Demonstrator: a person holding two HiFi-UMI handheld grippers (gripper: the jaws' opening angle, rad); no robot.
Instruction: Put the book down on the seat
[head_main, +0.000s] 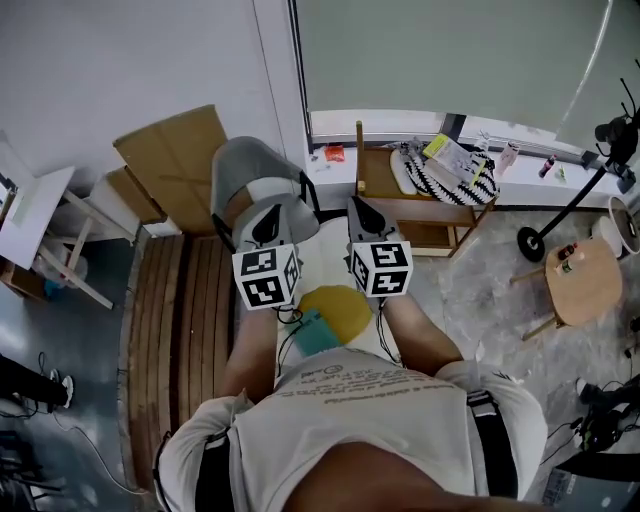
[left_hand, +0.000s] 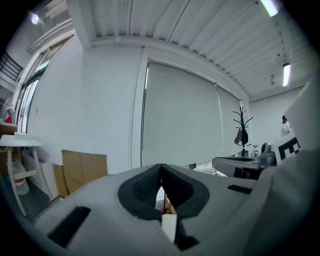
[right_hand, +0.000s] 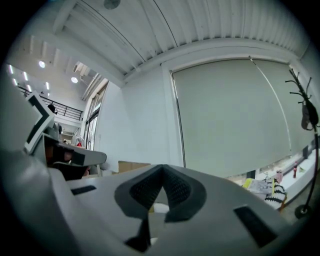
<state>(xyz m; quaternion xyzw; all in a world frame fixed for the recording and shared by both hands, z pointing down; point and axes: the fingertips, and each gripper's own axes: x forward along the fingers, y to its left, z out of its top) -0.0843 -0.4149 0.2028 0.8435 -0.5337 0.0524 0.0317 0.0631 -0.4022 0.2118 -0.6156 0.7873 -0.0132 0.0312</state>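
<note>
Both grippers are held up in front of the person's chest, pointing at the wall and the window blind. My left gripper is shut, its dark pads meeting at the tip with nothing between them. My right gripper is shut and empty too. They sit side by side, a hand's width apart. A yellow-covered book lies on a striped cloth on the wooden chair at the window, beyond the right gripper. A grey seat stands just past the left gripper.
A slatted wooden bench runs along the left. Cardboard sheets lean on the wall. A round wooden side table and a tripod base stand to the right. Yellow and teal items hang near the person's chest.
</note>
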